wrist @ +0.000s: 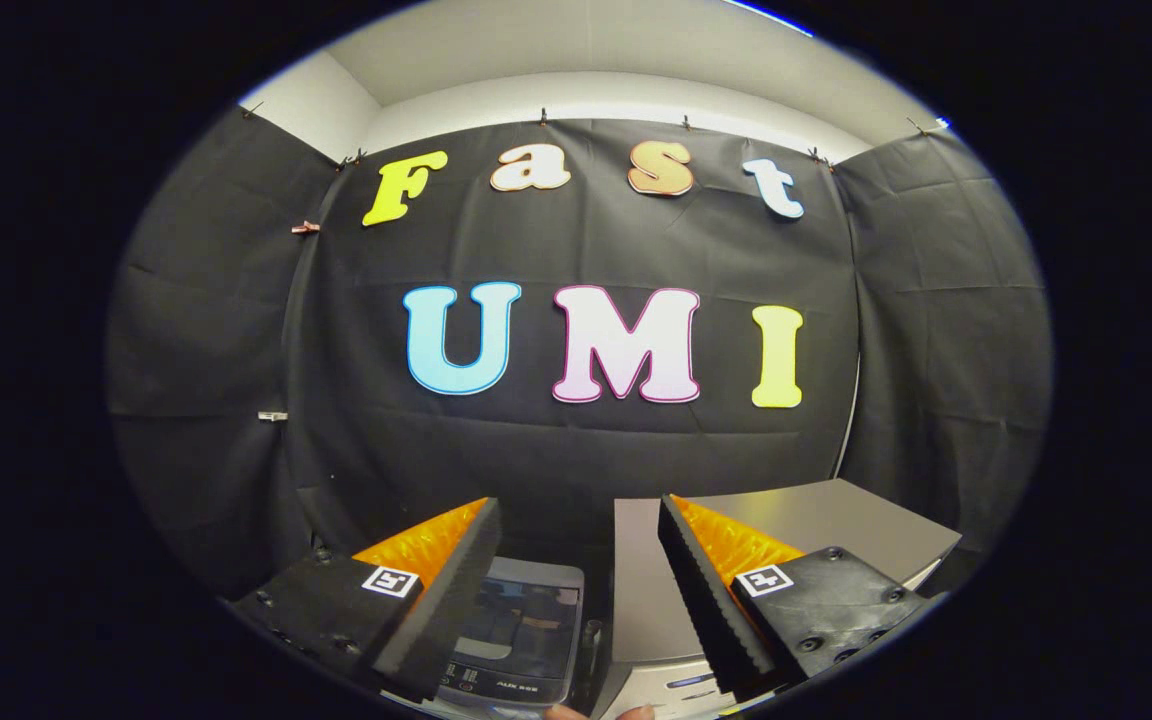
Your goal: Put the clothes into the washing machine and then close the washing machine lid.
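Tool [576,570] held wide apart, gripping nothing, above washing machine [521,640] with glass lid [526,615] shut, seen between fingers [456,590]; grey appliance [816,525] just beside; fingertips of a hand [601,712] below.

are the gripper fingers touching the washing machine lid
Apart. In the gripper view the gripper is open with nothing between its fingers; the washing machine lid lies below and beyond them.

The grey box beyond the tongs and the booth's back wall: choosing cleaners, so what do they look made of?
Grey box: seemingly smooth plastic or painted metal, judging by its soft satin sheen. Back wall: black matte cloth, creased and clipped up. The tongs are open, holding nothing.
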A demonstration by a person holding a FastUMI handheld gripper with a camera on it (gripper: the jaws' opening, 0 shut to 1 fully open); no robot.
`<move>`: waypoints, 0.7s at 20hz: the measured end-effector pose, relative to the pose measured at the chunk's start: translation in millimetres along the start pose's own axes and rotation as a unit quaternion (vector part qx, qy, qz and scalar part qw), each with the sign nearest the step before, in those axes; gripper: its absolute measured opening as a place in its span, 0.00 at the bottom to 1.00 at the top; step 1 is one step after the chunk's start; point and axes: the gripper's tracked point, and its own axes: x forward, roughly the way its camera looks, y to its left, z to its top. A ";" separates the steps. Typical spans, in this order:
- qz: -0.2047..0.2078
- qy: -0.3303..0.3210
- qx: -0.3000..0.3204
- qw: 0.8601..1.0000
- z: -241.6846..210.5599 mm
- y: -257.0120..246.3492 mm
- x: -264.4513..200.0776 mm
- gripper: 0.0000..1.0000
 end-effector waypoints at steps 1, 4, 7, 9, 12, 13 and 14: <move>0.000 0.001 0.000 1.000 -1.0 -0.3 0.9 0.99; -0.003 0.003 0.003 1.000 -3.3 -2.4 1.6 0.99; -0.002 0.007 0.010 1.000 -6.5 -0.9 3.3 0.99; -0.001 0.008 0.008 1.000 -6.2 0.1 2.6 0.99; 0.000 0.008 0.004 1.000 -6.5 1.8 2.2 0.99; 0.000 0.007 0.004 1.000 -5.8 2.0 1.8 0.99; -0.001 0.008 0.005 1.000 -6.3 1.4 2.6 0.99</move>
